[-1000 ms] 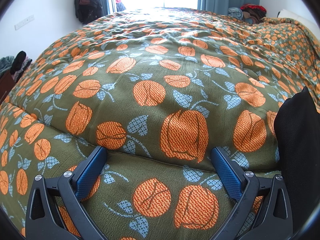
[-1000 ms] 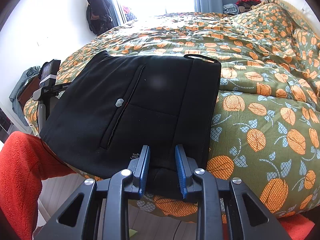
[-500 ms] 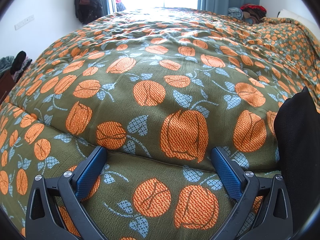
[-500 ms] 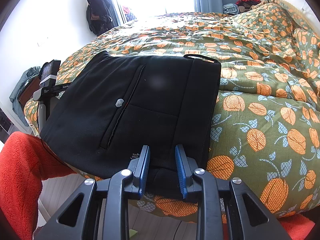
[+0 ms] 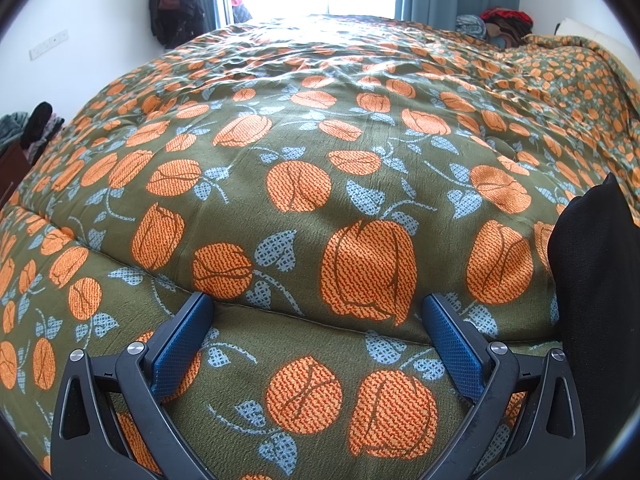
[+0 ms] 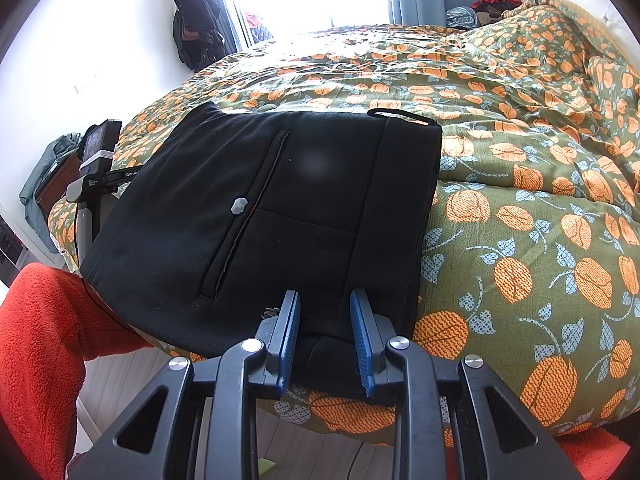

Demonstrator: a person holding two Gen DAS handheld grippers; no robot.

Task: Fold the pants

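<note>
The black pants (image 6: 280, 200) lie folded flat on the flowered quilt (image 6: 520, 208) at the bed's near edge, waistband to the right, a pocket seam running down the middle. My right gripper (image 6: 325, 300) hovers at the near edge of the pants with its jaws a narrow gap apart, holding nothing. My left gripper (image 5: 316, 304) is wide open and empty over bare quilt (image 5: 300, 140). An edge of the black pants (image 5: 592, 280) shows at the right of the left wrist view.
A red fleece sleeve (image 6: 44, 340) is at the lower left of the right wrist view. The other gripper's camera (image 6: 96, 148) shows beyond the pants on the left. Dark clothes (image 6: 196, 20) hang by the window. Clothes are piled at the far right corner (image 5: 496, 20).
</note>
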